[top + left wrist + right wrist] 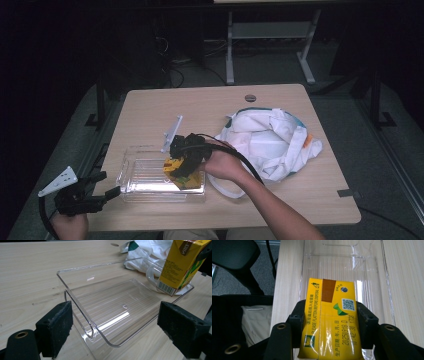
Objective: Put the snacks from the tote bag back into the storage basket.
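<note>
A: Your right tool (329, 322) is clamped on the yellow carton (329, 322), over the clear tray (75, 272) near the bench's front left corner.

B: Done?

A: Not yet; it isn't set down. Your left tool (115, 322) waits open at the tray's end. The bag's (265, 140) contents are hidden.
</note>
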### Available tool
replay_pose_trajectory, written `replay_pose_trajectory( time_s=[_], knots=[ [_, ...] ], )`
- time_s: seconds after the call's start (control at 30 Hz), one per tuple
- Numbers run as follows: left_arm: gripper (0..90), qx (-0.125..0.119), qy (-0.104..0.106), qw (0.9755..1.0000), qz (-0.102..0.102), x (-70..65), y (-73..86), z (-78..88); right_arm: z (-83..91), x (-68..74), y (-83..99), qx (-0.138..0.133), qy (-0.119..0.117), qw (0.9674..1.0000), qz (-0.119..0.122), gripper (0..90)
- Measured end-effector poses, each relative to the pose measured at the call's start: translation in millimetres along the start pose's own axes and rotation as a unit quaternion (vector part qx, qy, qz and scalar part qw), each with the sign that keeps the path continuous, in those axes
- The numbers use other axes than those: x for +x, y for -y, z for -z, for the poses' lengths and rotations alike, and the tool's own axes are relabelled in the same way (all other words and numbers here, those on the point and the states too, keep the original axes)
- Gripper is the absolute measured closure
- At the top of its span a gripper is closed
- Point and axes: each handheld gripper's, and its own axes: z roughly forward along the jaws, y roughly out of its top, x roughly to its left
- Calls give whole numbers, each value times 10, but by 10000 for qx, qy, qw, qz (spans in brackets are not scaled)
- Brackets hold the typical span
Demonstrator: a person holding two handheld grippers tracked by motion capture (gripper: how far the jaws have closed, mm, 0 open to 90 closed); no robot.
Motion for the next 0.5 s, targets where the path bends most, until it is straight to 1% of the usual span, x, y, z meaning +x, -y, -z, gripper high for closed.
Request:
replay_pose_trajectory(
  time_s=[0.5],
  knots=[
    [127, 16, 4, 10000, -26, 6, -1, 5, -103, 1, 46, 36, -41, 10000, -7, 511]
  ],
)
